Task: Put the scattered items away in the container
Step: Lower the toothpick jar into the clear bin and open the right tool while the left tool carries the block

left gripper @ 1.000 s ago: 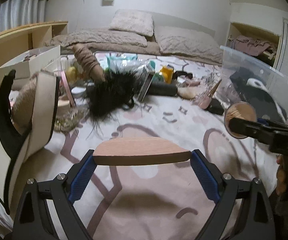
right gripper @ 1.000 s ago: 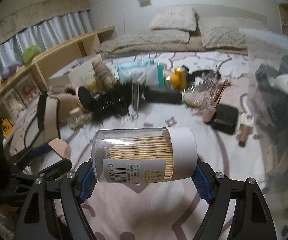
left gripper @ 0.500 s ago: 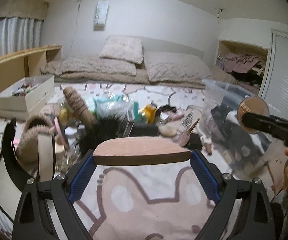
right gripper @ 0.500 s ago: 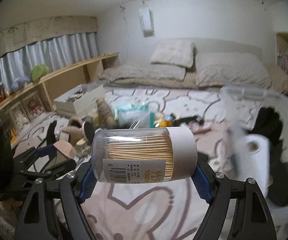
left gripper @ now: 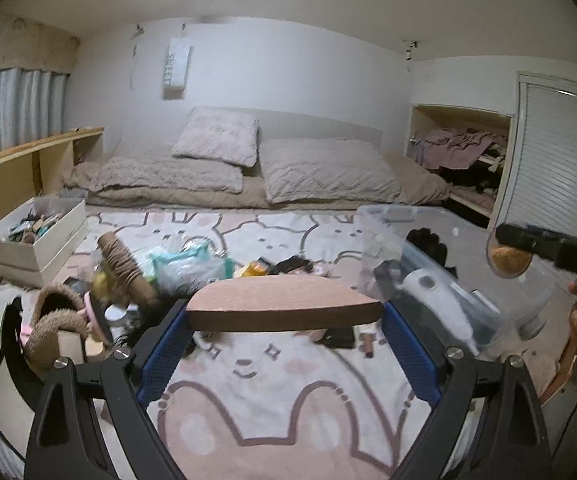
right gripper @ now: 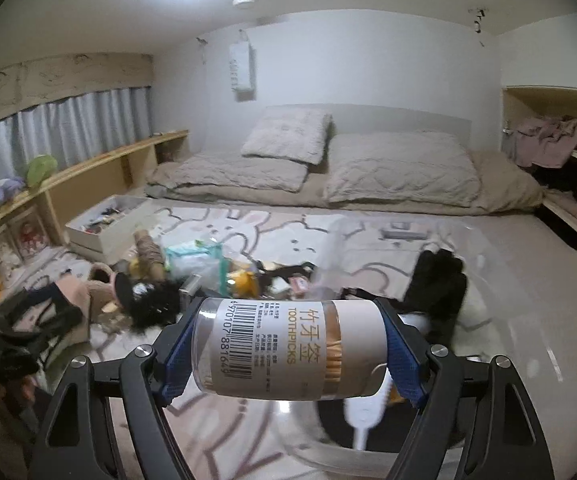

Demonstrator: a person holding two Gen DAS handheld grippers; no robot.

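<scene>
My left gripper [left gripper: 284,320] is shut on a flat wooden piece with a curved top [left gripper: 284,304], held crosswise between the blue pads above the patterned bedspread. My right gripper [right gripper: 288,346] is shut on a clear toothpick jar [right gripper: 288,348] lying sideways, white cap to the right, label facing the camera. It hangs over the near edge of the clear plastic bin [right gripper: 404,235]. In the left wrist view the bin [left gripper: 392,214] stands to the right, with the jar's end [left gripper: 508,256] beyond it. Scattered items [left gripper: 160,276] lie in a pile to the left.
The bin holds a black glove [right gripper: 436,280] and a white roll [left gripper: 428,292]. A white box of small things [left gripper: 36,240] sits at the left by a wooden shelf [left gripper: 16,168]. Pillows and quilts [left gripper: 248,168] line the back; an open closet [left gripper: 460,152] is on the right.
Both grippers have risen and tipped up, showing more of the room. The right one moved over the bin. The jar has turned in its pads, so the label now faces the camera.
</scene>
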